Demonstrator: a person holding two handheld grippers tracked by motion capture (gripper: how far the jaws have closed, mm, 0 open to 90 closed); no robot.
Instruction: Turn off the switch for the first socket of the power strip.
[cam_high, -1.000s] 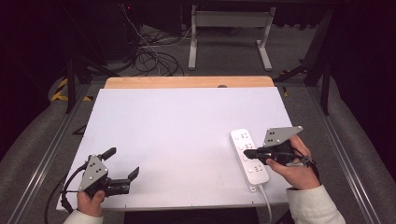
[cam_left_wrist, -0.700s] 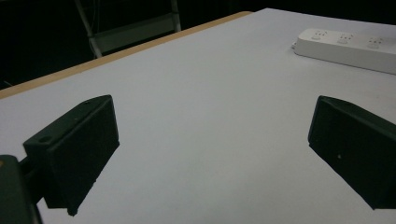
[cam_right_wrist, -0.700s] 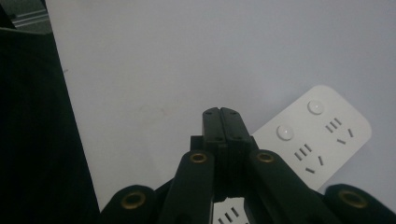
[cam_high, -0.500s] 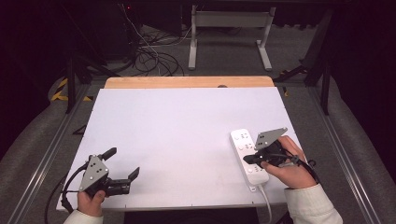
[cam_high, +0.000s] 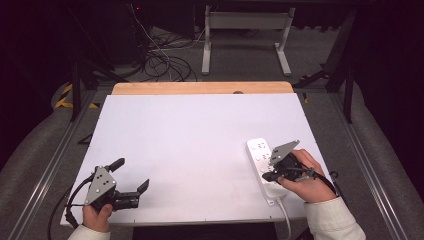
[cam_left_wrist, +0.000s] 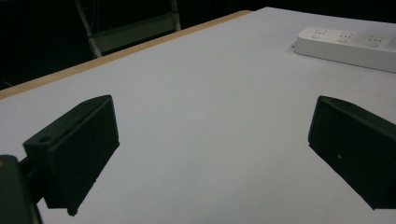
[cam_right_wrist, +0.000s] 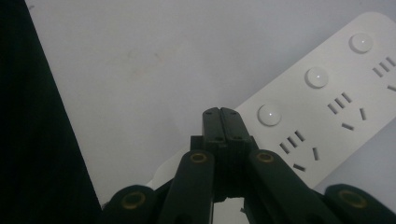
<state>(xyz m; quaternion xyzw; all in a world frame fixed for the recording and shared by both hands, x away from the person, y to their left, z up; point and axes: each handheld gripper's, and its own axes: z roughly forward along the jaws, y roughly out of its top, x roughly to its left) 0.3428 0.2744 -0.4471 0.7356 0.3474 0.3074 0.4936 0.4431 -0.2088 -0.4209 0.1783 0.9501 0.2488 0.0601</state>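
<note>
**Closed claw over the plug board**

Buttons on the white power strip (cam_high: 263, 165) look like my goal, though nobody gave me a job to do. My right gripper (cam_right_wrist: 221, 116) has its two black jaws pressed tight together with nothing between them. I think I hold them shut like that so they make one thin tip, good for poking a small round button (cam_right_wrist: 269, 114). In the right gripper view the tip sits just beside the nearest button, close to the strip's edge. I cannot tell if it touches the strip or floats just over it.

The strip lies flat at the right side of the white table (cam_high: 200, 135), near the front. Its cord (cam_high: 286, 220) runs off the front edge, past my right hand (cam_high: 305, 177). The strip has three round buttons in a row, each with plug holes next to it.

My left gripper (cam_high: 131, 181) is well apart from all this, at the front left corner. Its jaws are spread wide and hold nothing. In the left gripper view I see bare table between them and the strip far off. I think it just rests there, out of the way.

Nothing lies between my tip and the buttons. Beyond the table's wooden far edge (cam_high: 200, 88) are loose cables on the floor (cam_high: 165, 62) and a grey metal stand (cam_high: 245, 30). They are far from my hands and should not bother me.
</note>
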